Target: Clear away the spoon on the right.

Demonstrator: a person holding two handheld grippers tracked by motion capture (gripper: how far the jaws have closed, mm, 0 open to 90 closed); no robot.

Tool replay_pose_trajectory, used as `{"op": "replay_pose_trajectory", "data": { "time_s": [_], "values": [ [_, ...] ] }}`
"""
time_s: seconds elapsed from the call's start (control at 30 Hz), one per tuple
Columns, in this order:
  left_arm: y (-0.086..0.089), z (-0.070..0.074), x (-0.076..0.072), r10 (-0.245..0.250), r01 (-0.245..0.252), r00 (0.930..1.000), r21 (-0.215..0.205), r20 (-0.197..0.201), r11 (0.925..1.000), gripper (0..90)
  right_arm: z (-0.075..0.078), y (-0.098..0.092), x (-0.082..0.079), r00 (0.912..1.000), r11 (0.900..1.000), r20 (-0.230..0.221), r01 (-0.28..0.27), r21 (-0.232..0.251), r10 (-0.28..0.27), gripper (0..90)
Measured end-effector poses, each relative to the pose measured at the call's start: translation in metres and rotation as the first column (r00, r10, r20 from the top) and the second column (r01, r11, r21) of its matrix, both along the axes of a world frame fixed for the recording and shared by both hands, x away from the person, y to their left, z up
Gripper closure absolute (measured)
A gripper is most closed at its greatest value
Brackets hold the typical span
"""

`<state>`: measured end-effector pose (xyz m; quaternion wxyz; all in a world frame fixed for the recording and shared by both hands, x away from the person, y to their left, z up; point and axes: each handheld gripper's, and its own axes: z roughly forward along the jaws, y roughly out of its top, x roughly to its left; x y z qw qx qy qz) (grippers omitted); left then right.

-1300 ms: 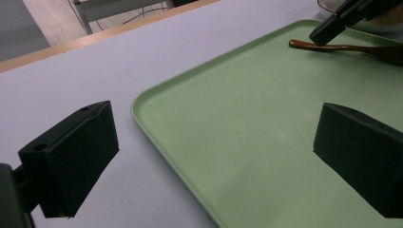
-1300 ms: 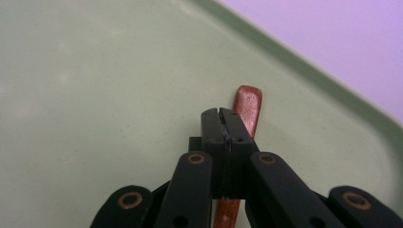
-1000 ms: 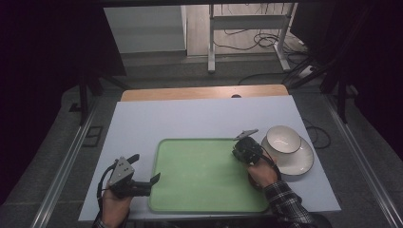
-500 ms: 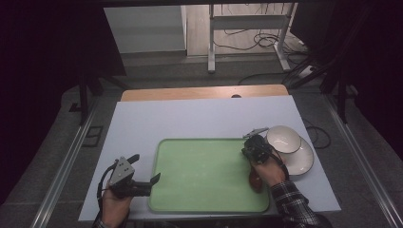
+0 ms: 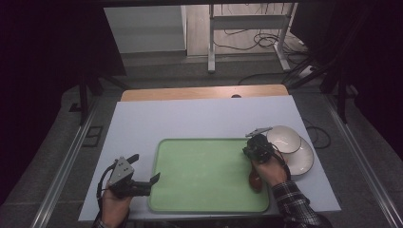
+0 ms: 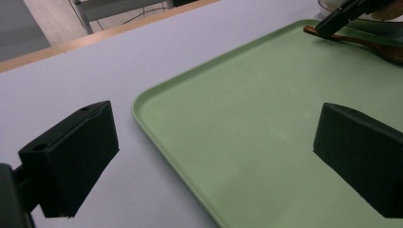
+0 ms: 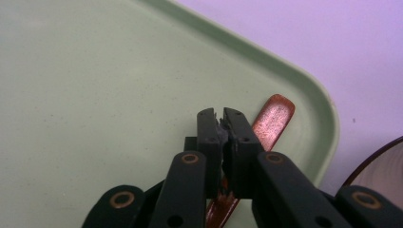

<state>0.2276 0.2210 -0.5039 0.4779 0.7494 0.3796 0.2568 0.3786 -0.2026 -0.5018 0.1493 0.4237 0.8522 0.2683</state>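
Note:
A brown wooden spoon (image 5: 255, 182) lies on the green tray (image 5: 204, 175) near its right edge. My right gripper (image 5: 248, 152) hovers low over the spoon's handle (image 7: 274, 118). Its jaws have just been opening and stand a sliver apart (image 7: 222, 121). The handle runs beneath them on the tray, and the pads pinch nothing. In the left gripper view, that gripper's tip (image 6: 329, 29) meets the spoon (image 6: 375, 46) at the tray's far corner. My left gripper (image 5: 142, 183) is open at the tray's left rim (image 6: 157, 123), with nothing between its pads (image 6: 214, 166).
A white bowl (image 5: 283, 138) sits on a white plate (image 5: 304, 164) just right of the tray, close to my right hand. The tray rests on a pale board (image 5: 190, 118), with a wooden strip (image 5: 204, 92) along its far edge.
My right hand has drifted slightly right toward the bowl, and the spoon now lies on the tray beside it. The left hand has stayed still.

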Motion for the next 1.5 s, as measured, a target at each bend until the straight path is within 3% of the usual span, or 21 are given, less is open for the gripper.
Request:
{"op": "replay_pose_trajectory", "data": {
  "time_s": [0.7, 1.33, 1.5],
  "values": [
    [0.0, 0.0, 0.0, 0.0, 0.0, 1.0, 0.001, -0.002, 1.0, 1.0, 0.009, 0.004, -0.004, 0.9984, 0.999, 0.042, -0.038, 0.02, 0.037, 59.0],
    [0.0, 0.0, 0.0, -0.001, 0.001, 1.0, 0.002, -0.001, 1.0, 1.0, 0.018, 0.006, -0.004, 0.9931, 0.996, 0.092, -0.076, 0.039, 0.072, 28.8],
    [0.0, 0.0, 0.0, -0.001, 0.001, 1.0, 0.002, -0.002, 1.0, 1.0, 0.02, 0.005, -0.005, 0.9916, 0.996, 0.107, -0.077, 0.039, 0.072, 25.5]
  ]
}}
